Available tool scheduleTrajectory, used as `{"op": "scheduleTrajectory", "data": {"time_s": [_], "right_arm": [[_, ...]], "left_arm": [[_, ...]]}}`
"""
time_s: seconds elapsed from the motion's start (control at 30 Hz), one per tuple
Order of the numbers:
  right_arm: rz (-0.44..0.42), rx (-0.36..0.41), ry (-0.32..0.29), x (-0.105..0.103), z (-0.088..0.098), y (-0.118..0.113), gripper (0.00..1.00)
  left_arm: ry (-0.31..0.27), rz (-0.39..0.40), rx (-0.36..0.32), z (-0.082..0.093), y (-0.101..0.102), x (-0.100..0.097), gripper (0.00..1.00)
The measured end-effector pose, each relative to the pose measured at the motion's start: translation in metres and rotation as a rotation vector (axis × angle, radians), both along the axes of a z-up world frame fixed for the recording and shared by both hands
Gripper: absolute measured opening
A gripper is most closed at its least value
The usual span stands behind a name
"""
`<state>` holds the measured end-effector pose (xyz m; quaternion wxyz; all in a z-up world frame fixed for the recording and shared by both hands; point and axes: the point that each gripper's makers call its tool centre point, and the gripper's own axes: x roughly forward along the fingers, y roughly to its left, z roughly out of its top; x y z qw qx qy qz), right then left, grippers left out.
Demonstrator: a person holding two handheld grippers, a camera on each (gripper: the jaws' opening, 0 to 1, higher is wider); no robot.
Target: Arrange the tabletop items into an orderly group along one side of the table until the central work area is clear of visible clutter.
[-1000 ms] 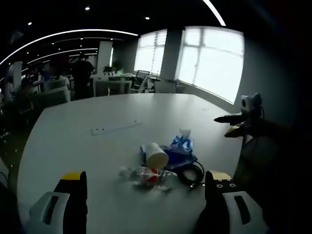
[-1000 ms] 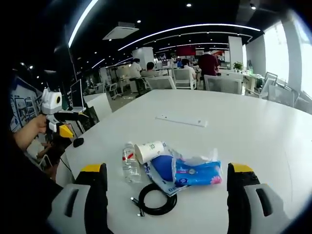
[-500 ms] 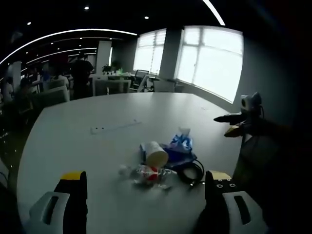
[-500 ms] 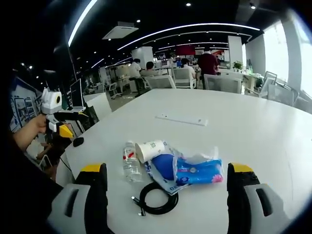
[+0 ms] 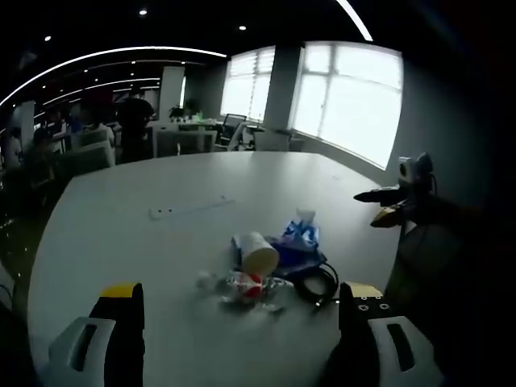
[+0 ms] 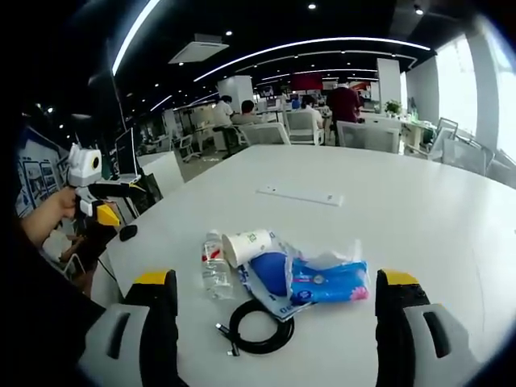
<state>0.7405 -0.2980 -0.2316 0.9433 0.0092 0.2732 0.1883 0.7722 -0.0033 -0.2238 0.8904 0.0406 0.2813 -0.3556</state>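
Right gripper (image 6: 274, 322): jaws are spread wide, released, with nothing held or touched; both yellow-tipped jaws hang above the near edge of the large white oval table (image 6: 419, 218).

Left gripper (image 5: 240, 326): jaws are likewise spread wide and empty, above the table edge. In the right gripper view the left gripper is seen at 9 o'clock, carried in a hand (image 6: 50, 216), well apart from the clutter.

Items are counted in one cluster near the table edge, just ahead of the right gripper's jaws:
- One coiled black cable (image 6: 256, 326), nearest the jaws, at 6 o'clock of the cluster.
- One small clear plastic water bottle with a red label (image 6: 214, 267), lying at 9 o'clock.
- One white paper cup (image 6: 246, 247), tipped on its side, touching the bottle's upper end at 11 o'clock.
- One blue plastic bag (image 6: 270, 278), flattened at the centre beneath the cup.
- One blue soft tissue pack (image 6: 329, 281) at 3 o'clock, lying against the bag.

One long white power strip (image 6: 300, 194) lies apart at 12 o'clock, toward the table's middle.

Print on the labels and the bag is too small to be read.
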Motion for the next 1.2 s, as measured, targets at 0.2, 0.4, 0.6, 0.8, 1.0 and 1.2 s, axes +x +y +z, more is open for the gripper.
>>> {"op": "scheduleTrajectory", "data": {"time_s": [0.2,0.4,0.6,0.8,1.0,1.2], "right_arm": [[-0.001,-0.003,0.0,0.0,0.0,0.0,0.99],[0.005,-0.012,0.003,0.001,-0.002,0.0,0.98],[0.003,-0.013,0.004,0.001,-0.003,0.001,0.98],[-0.009,-0.009,0.005,0.002,-0.004,-0.002,0.97],[-0.014,-0.01,0.012,0.0,-0.007,-0.002,0.97],[-0.021,-0.01,0.012,0.001,-0.006,-0.001,0.97]], "left_arm": [[0.003,0.0,0.003,-0.003,-0.001,0.001,0.99],[0.004,0.0,0.006,-0.004,-0.003,0.004,0.99],[0.012,-0.003,0.007,-0.009,-0.005,0.007,0.98],[0.022,-0.012,0.016,-0.015,-0.007,0.011,0.96],[0.031,-0.041,0.016,-0.017,-0.011,0.016,0.95],[0.029,-0.098,0.049,-0.02,-0.013,0.028,0.92]]}}
